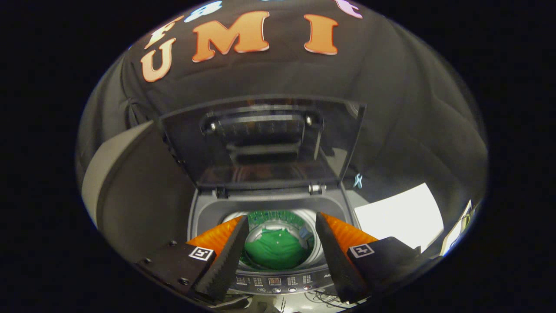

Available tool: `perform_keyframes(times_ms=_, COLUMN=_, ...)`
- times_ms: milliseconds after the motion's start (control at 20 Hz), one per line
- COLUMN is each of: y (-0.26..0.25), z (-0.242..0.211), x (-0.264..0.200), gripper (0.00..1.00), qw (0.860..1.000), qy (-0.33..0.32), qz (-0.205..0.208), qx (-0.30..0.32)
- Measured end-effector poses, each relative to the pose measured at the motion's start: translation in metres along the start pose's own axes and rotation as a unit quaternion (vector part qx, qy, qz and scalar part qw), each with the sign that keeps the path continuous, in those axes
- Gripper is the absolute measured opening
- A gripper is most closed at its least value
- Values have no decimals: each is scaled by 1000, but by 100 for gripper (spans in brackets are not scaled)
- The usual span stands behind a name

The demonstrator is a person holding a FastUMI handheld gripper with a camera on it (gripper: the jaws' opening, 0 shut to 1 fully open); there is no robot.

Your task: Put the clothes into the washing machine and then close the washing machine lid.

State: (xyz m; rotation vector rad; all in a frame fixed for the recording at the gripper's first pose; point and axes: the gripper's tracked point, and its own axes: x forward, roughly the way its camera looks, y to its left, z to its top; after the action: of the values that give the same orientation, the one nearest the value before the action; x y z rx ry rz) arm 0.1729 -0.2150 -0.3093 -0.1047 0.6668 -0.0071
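- Gripper [278, 243] hangs above the front edge of the washing machine [204, 217], looking down and forward into its open top. Fingers spread wide, nothing between the pads; the drum mouth shows in the gap.
- Key relation for the coming move: the lid [260, 143] stands raised beyond and above the fingers, hinged along the machine's back edge, tipped up close to upright. Its long axis runs crosswise to the fingers. The moulded handle [260, 126] sits near the lid's free edge, which is now the top, well beyond the fingertips and roughly centred between them.
- Judgement: to shut it, the gripper has to go up and forward, past the drum opening, then draw the free edge toward the front and down. The lid looks rigid and hinged, so it should swing as one piece.
- Containers: the drum [278, 221] holds a green garment [276, 252], bunched low at the bottom, directly below the open fingers and well apart from them. Nothing drapes over the rim.
- Judgement: the loading half of the task looks done; lid closing remains.
- Control panel [276, 281] runs along the front edge just below the fingertips.
- A white sheet [399, 217] lies beside the machine on the gripper's right.
- Risk, as a guess: the open fingers could slide on the glossy lid.
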Motion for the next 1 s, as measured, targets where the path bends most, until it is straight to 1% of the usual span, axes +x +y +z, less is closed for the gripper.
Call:
perform_keyframes(times_ms=100, y=8, z=37, x=-13, gripper=97, qw=999, qy=-33, qz=5, qx=6)
perform_keyframes(times_ms=300, y=22, z=101, x=-26, gripper=97, qw=996, qy=-84, qz=15, qx=38)
perform_keyframes(times_ms=450, y=18, z=146, x=-24, gripper=97, qw=993, qy=-116, qz=-2, qx=30)
perform_keyframes(times_ms=550, y=18, z=170, x=-13, gripper=98, qw=991, qy=-131, qz=-4, qx=20)
perform_keyframes(times_ms=700, y=18, z=187, x=18, gripper=98, qw=992, qy=-123, qz=-2, qx=12)
perform_keyframes(times_ms=800, y=18, z=187, x=44, gripper=98, qw=994, qy=-105, qz=1, qx=16)
perform_keyframes(times_ms=1000, y=29, z=192, x=76, gripper=98, qw=994, qy=-102, qz=12, qx=26)
